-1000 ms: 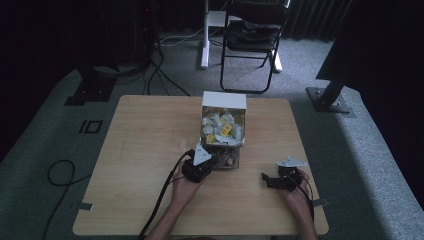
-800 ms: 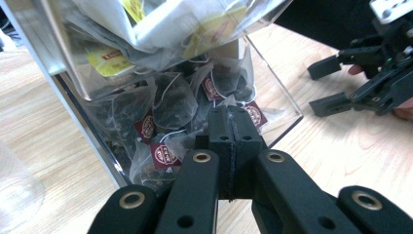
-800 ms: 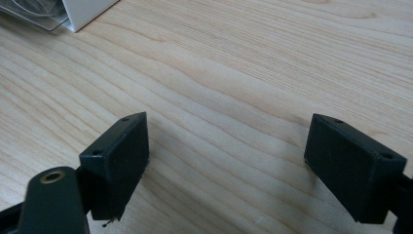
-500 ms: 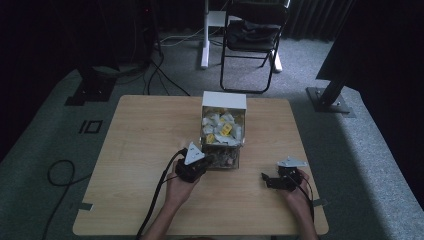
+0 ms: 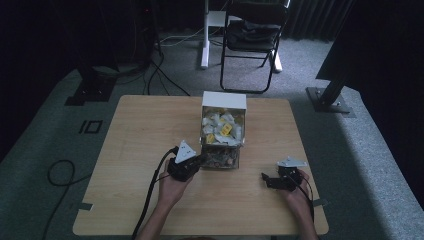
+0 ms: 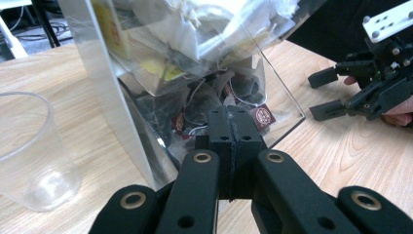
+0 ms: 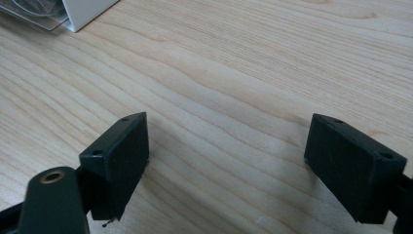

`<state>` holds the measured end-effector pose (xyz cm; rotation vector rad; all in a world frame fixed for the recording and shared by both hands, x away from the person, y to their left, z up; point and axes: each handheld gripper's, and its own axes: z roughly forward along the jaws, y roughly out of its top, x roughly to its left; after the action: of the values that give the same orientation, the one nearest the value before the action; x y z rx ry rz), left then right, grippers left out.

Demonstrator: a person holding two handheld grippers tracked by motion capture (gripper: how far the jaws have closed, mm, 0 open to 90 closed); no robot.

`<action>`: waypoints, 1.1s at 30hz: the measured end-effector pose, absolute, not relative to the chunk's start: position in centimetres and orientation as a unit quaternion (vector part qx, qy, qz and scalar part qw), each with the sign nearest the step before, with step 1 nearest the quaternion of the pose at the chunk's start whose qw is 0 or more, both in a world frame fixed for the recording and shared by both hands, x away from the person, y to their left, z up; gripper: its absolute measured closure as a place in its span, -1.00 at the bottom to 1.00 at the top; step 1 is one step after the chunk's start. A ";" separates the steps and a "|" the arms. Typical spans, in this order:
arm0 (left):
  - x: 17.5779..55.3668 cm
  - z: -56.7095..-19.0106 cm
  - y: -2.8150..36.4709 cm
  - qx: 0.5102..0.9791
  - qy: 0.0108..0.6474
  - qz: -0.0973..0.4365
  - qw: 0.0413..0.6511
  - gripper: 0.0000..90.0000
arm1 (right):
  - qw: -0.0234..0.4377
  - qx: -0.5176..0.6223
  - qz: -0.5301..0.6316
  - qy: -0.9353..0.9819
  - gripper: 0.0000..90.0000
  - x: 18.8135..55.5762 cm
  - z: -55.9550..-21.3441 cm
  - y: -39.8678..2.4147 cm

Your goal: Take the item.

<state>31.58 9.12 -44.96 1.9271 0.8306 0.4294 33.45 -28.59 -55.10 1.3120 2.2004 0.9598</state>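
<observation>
A clear box (image 5: 223, 100) stuffed with tea bags (image 5: 220, 125) stands mid-table with its open front toward me. My left gripper (image 5: 197, 162) sits at the box's front left corner. In the left gripper view its jaws (image 6: 231, 124) are pressed together just before the dark tea bags (image 6: 243, 90) at the bottom of the box, and I see nothing between the pads. A red tag (image 6: 263, 115) lies just beside them. My right gripper (image 5: 268, 180) rests low on the table to the right, open and empty (image 7: 229, 146).
A clear plastic cup (image 6: 29, 146) stands on the wooden table (image 5: 140, 130) beside the box's wall (image 6: 112, 97). The right gripper (image 6: 321, 94) shows beyond the box. A folding chair (image 5: 252, 35) and stand bases are on the floor behind the table.
My left gripper has drawn back to the left, away from the box front, with its jaws still shut. The right gripper has kept still.
</observation>
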 end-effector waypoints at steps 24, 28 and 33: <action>32.0 -44.0 11.8 0.778 0.357 0.192 0.480 1.00 | 0.201 0.470 0.344 0.788 -0.64 33.5 -55.1 -28.6; 32.2 -43.8 12.3 0.776 0.360 0.195 0.479 1.00 | 0.202 0.470 0.344 0.788 -0.64 33.5 -55.1 -28.6; 32.4 -43.6 12.9 0.773 0.365 0.196 0.480 1.00 | 0.201 0.470 0.344 0.788 -0.64 33.5 -55.1 -28.6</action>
<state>32.39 12.87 -43.56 1.8869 0.8906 0.4791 33.46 -28.59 -55.10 1.3120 2.2004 0.9604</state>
